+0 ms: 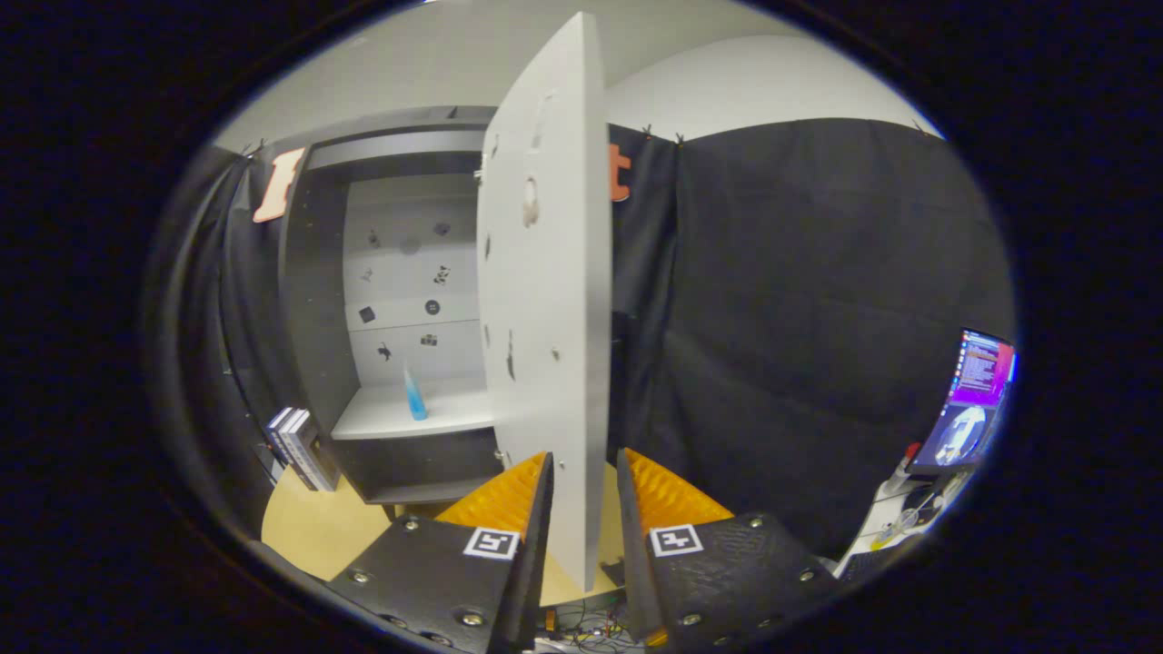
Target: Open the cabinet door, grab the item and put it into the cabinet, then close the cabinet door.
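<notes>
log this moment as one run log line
phase: closing door | gripper: fingers astride cabinet door edge, grip unclear | door: open | blue bottle: upright on cabinet shelf

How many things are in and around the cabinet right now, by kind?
Cabinet: 1
Cabinet door, open, its edge between the gripper fingers: 1
Blue bottle, upright on the cabinet shelf: 1
Stack of books on the table beside the cabinet: 1
Monitor, off to the side: 1
Total: 5
</notes>
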`<state>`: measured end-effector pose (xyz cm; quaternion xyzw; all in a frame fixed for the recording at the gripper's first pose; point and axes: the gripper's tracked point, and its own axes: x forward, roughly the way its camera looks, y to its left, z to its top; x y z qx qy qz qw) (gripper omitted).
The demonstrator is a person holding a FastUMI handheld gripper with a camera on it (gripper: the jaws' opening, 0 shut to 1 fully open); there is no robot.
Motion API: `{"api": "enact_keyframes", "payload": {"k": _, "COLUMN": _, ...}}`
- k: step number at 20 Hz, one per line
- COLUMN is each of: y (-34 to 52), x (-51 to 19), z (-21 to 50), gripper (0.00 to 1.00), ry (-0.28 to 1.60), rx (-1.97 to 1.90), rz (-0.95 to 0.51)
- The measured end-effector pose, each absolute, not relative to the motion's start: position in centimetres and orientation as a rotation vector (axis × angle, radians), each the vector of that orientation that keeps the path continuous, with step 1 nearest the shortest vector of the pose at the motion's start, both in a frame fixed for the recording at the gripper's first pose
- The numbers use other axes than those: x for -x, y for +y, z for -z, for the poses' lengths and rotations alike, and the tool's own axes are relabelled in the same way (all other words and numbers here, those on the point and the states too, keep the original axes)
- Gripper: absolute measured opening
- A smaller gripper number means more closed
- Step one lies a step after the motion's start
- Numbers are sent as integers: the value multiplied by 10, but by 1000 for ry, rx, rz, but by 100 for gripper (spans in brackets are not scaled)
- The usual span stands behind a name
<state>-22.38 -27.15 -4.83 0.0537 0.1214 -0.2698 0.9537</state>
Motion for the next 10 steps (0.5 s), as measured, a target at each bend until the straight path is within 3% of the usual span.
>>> {"api": "enact_keyframes", "payload": {"k": 7, "y": -327, "x": 248, "z": 52, "gripper": 40, "ry": 225, "rx": -158, "rz": 676}}
{"api": "enact_keyframes", "payload": {"k": 8, "y": -329, "x": 243, "z": 52, "gripper": 43, "ry": 224, "rx": -150, "rz": 672}}
{"api": "enact_keyframes", "payload": {"k": 10, "y": -328, "x": 240, "z": 52, "gripper": 67, "ry": 223, "rx": -134, "rz": 662}}
